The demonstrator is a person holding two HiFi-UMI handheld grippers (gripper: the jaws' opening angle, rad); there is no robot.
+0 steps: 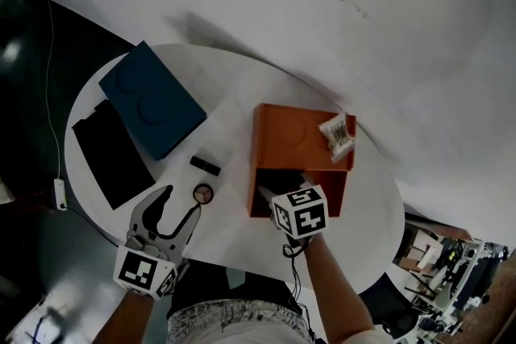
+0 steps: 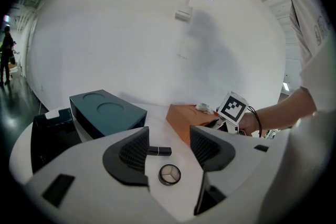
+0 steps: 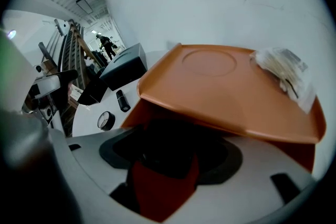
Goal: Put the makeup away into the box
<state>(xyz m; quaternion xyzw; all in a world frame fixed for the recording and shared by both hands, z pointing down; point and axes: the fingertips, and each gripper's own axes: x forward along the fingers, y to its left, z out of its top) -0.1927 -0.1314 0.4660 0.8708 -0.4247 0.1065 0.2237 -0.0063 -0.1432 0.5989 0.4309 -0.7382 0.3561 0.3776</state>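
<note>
The round white tabletop (image 1: 242, 80) is carrying an orange box (image 1: 329, 183) toward its right edge, its lid (image 1: 290, 137) sitting askew and bearing a wrapped packet (image 1: 339, 134). A teal box (image 1: 153, 101) and a black tray (image 1: 109, 153) are lying along the left edge. The right claw (image 3: 170, 152) is reaching under the lid, jaws apart around a dark, shadowed shape; whether it is gripping anything I cannot tell. The left claw (image 1: 182, 201) is hovering open and empty at the near edge. A black lipstick (image 1: 205, 165) is lying flat mid-tabletop, long axis running left to right. The round compact (image 1: 202, 193) is resting just ahead of the left claw.
</note>
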